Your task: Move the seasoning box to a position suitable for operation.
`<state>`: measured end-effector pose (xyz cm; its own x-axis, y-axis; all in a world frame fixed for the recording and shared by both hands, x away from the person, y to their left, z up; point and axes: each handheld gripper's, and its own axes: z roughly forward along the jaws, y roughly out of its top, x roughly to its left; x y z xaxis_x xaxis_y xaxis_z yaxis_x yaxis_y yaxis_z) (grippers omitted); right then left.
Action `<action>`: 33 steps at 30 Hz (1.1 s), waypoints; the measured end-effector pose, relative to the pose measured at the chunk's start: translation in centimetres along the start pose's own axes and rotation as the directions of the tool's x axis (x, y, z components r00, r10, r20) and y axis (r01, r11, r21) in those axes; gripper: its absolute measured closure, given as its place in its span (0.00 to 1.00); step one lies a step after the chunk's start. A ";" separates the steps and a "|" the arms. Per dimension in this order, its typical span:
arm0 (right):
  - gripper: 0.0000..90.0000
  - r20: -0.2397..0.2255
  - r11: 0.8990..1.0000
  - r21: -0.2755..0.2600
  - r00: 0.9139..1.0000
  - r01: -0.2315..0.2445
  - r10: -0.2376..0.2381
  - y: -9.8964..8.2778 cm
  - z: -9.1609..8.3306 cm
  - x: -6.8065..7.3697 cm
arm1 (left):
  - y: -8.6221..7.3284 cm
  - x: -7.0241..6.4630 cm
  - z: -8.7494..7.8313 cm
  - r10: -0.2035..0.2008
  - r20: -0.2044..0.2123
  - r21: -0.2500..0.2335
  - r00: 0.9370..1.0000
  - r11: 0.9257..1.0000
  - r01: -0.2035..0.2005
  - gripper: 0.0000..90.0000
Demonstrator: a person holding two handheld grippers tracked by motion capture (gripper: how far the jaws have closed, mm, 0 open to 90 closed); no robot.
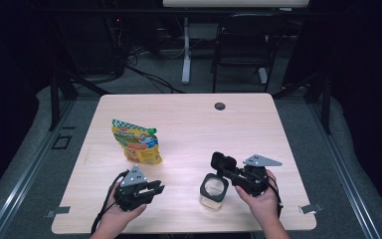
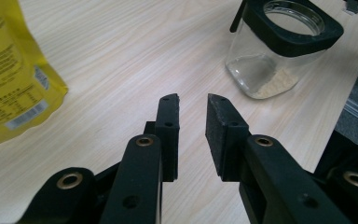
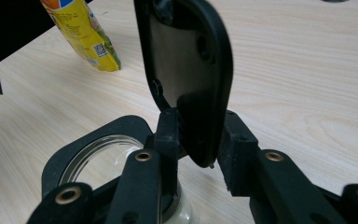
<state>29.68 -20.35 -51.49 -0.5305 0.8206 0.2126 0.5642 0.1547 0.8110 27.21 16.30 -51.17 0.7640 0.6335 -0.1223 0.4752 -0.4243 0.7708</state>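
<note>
Yellow pouch [image 2: 14,79]: back panel carries rows of small dark print, a white table-like block and a white barcode strip low on that panel, all too blurred to read. In the right gripper view the same pouch shows a small QR-style square and more fine print, unreadable. From the high view its front has a red logo patch and a green-white checkered top band, probably a brand name, letters not legible. No readable text on the glass jar [image 2: 279,51] or its black lid [image 3: 191,70].
</note>
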 end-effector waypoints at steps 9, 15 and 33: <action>0.77 -0.007 1.000 0.007 1.000 -0.003 0.003 0.2 0.4 0.2 | -0.2 0.6 -0.7 -0.017 -0.024 -0.013 1.000 1.000 0.017 0.82; 0.76 -0.011 1.000 -0.001 1.000 -0.011 0.011 -0.1 0.1 0.1 | -0.1 1.1 -0.8 -0.020 -0.033 -0.015 0.999 1.000 0.019 0.82; 0.68 0.021 0.997 -0.026 0.998 0.067 -0.066 -0.7 -1.2 0.8 | 0.0 4.3 -1.4 -0.076 -0.052 -0.045 0.996 0.996 0.074 0.75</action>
<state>28.11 -20.43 -51.28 -0.5533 0.8199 0.1472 0.5111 0.1946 0.8372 29.90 19.90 -50.81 0.7022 0.6964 -0.1482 0.5101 -0.3468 0.7871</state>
